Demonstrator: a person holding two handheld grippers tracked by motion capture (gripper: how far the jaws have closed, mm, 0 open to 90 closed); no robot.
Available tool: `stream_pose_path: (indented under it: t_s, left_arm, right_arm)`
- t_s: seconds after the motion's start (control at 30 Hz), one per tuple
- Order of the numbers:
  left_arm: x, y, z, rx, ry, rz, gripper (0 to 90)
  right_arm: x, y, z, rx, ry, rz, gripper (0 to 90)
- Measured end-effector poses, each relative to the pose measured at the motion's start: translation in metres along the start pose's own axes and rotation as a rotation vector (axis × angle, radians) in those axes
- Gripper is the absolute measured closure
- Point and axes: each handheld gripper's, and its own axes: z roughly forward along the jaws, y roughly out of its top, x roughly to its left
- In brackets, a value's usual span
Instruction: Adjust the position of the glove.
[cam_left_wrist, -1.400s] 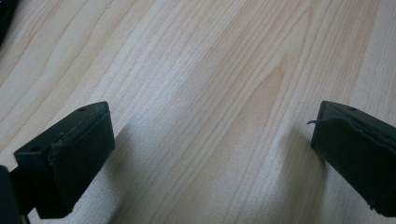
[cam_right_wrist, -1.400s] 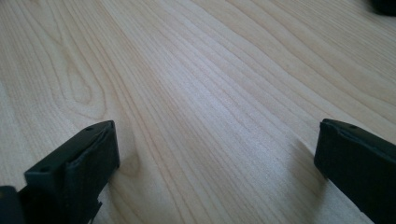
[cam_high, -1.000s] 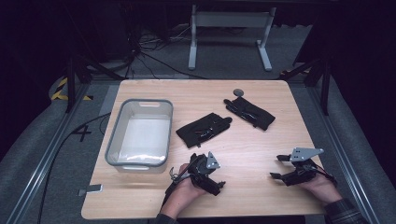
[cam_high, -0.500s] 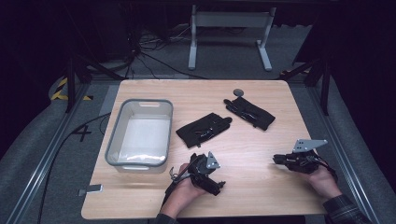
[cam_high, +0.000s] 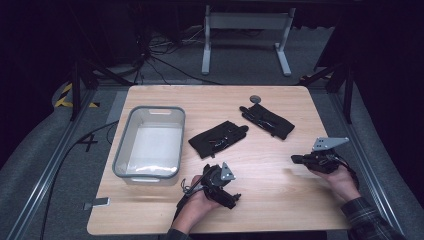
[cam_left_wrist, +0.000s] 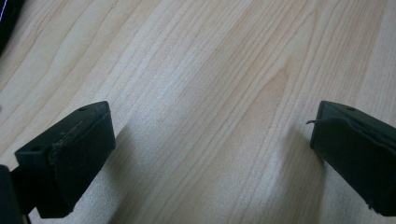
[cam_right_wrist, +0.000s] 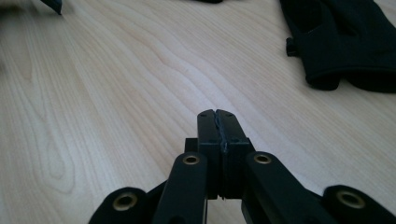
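Note:
Two black gloves lie on the wooden table (cam_high: 280, 200): one near the middle (cam_high: 217, 139), the other farther back to the right (cam_high: 267, 121). My left gripper (cam_high: 231, 196) rests low on the table at the front centre. Its jaws stand wide open over bare wood (cam_left_wrist: 210, 135), with nothing between them. My right gripper (cam_high: 296, 159) is held above the table at the right and points left. Its jaws have just been closing and now meet with nothing between them (cam_right_wrist: 217, 115). A black glove (cam_right_wrist: 345, 42) lies ahead of it to the right.
A grey plastic bin (cam_high: 150, 109) stands at the table's left, its white inside holding nothing that I can see. A small grey disc (cam_high: 255, 99) lies near the back edge. Beyond the table are a metal stand (cam_high: 245, 30) and cables on the floor.
My right gripper has lifted and drifted a little to the right, and its jaws have gone from open to shut. The left gripper and both gloves have stayed put.

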Motion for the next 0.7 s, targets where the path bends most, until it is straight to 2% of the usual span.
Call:
stream_pose_path:
  t_s: [0.33, 0.7]
  left_arm:
    - [0.0, 0.0, 0.0, -0.002, 0.001, 0.001, 0.3]
    - [-0.002, 0.0, 0.0, -0.001, 0.015, -0.01, 0.1]
  right_arm:
    - [-0.016, 0.017, 0.009, -0.017, -0.002, -0.002, 90.0]
    - [-0.037, 0.037, 0.031, 0.003, -0.028, -0.032, 90.0]
